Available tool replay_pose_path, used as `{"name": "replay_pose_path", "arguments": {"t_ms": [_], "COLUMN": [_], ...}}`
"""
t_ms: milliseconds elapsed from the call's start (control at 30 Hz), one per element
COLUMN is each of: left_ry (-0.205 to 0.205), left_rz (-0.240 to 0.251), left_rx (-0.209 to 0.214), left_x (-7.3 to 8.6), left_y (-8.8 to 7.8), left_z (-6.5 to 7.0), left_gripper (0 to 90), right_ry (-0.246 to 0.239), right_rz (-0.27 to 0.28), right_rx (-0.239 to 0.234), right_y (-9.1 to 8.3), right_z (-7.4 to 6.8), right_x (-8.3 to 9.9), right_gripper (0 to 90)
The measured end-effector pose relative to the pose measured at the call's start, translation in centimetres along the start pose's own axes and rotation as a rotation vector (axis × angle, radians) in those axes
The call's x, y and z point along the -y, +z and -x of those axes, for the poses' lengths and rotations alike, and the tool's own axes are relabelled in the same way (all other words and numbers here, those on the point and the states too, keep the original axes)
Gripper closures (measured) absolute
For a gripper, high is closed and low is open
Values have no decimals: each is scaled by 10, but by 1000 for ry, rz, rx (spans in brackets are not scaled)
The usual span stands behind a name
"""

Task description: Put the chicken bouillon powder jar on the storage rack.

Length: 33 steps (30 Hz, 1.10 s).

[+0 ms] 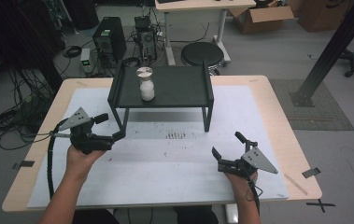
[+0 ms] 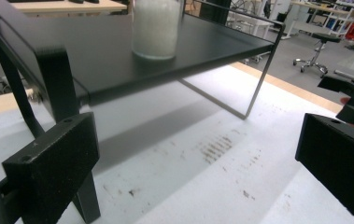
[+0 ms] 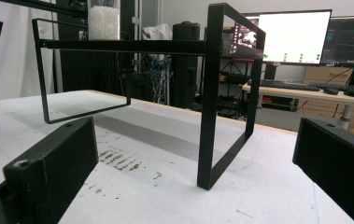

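Observation:
A black metal shelf (image 1: 179, 86) stands at the back middle of the table. On its left part stands a glass jar (image 1: 146, 86) with white contents and a silver lid. My left gripper (image 1: 110, 127) is open and empty, low over the mat beside the shelf's front left leg. In the left gripper view the jar (image 2: 156, 28) sits on the shelf (image 2: 100, 51) above my open left gripper (image 2: 193, 135). My right gripper (image 1: 227, 144) rests open and empty at the front right. In the right gripper view my right gripper (image 3: 193, 140) faces the shelf's leg frame (image 3: 212, 93), with the jar (image 3: 103, 21) high at the left.
A white mat (image 1: 165, 172) with dark stains (image 1: 175, 135) covers the wooden table (image 1: 286, 135). Behind the table are a round stool (image 1: 201, 53), computer towers (image 1: 108, 39) and floor cables. A black slanted post (image 1: 329, 51) stands at the right.

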<state>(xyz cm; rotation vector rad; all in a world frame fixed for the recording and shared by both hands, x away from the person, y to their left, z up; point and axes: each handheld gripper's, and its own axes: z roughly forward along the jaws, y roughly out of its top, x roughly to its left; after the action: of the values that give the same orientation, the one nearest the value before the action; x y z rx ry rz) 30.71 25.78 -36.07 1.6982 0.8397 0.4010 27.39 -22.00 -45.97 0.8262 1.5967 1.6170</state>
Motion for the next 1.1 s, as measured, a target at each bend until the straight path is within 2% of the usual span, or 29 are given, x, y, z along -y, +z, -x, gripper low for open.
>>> {"name": "replay_pose_path", "arguments": {"t_ms": [233, 367, 567, 967, 1100], "left_ry": [8, 12, 16, 23, 15], "left_rz": [3, 6, 42, 78, 96], "left_rx": [-8, -5, 6, 17, 15], "left_x": [25, 34, 53, 73, 81], "left_y": [-2, -1, 2, 9, 10], "left_z": [-2, -1, 0, -1, -2], "left_gripper": [2, 2, 2, 2, 2], "right_ry": [0, 0, 1, 0, 2], "right_rz": [-2, -2, -4, -3, -5], "right_rx": [-2, -2, -2, -2, -2], "right_y": [0, 0, 0, 0, 0], "right_z": [0, 0, 0, 0, 0], "right_x": [0, 0, 0, 0, 0], "right_gripper": [0, 0, 0, 0, 0]}}
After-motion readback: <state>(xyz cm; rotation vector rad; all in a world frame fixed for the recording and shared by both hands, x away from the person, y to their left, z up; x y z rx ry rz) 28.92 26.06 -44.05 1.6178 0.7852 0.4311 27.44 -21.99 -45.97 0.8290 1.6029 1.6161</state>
